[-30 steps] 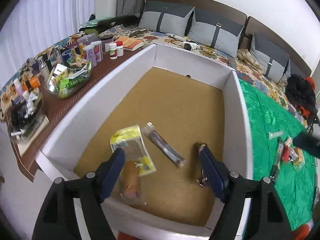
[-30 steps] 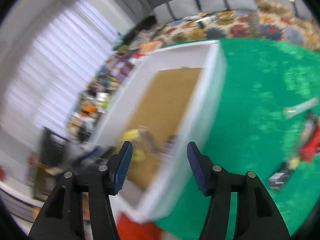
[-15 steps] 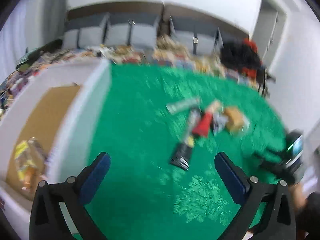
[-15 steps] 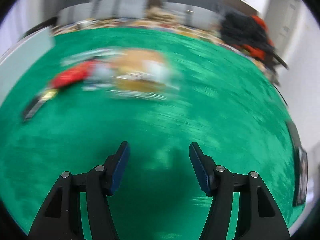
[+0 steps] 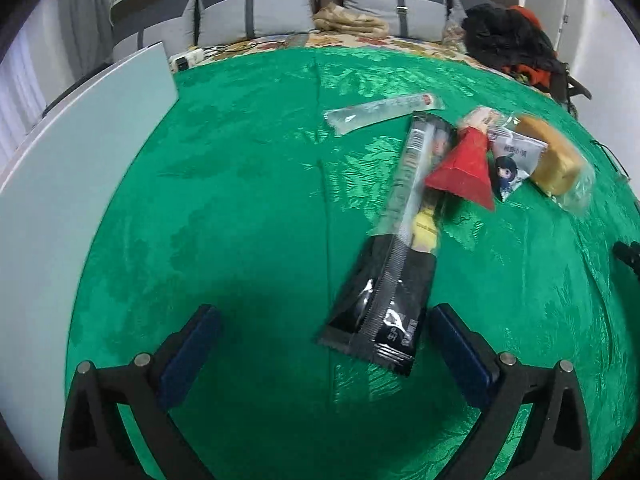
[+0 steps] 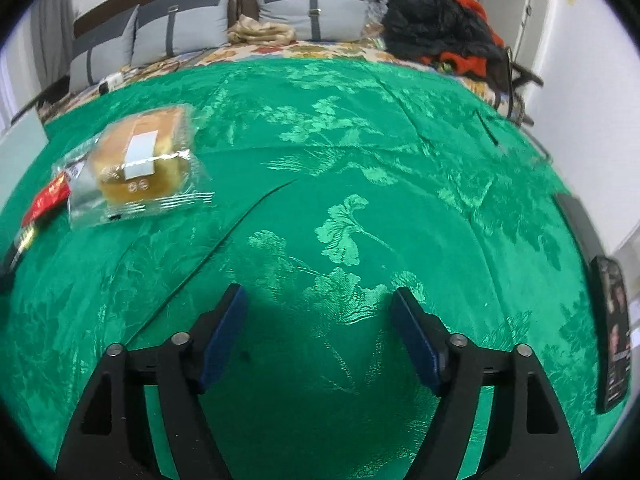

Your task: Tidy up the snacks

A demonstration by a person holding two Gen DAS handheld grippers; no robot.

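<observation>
My left gripper is open and empty over the green cloth. A long black snack packet lies just ahead, its near end between my fingertips. Beyond it lie a red packet, a clear stick packet, a small cartoon sachet and a wrapped cake. The white box wall is at left. My right gripper is open and empty above bare cloth; the wrapped cake lies far left ahead, with the red packet at the edge.
A green patterned cloth covers the bed. Grey pillows and a heap of black and red clothes lie at the back. A dark phone-like object rests at the right edge.
Both grippers have swung right, away from the white box, to the green cloth. The left one has come down close to the black packet. Both stay open.
</observation>
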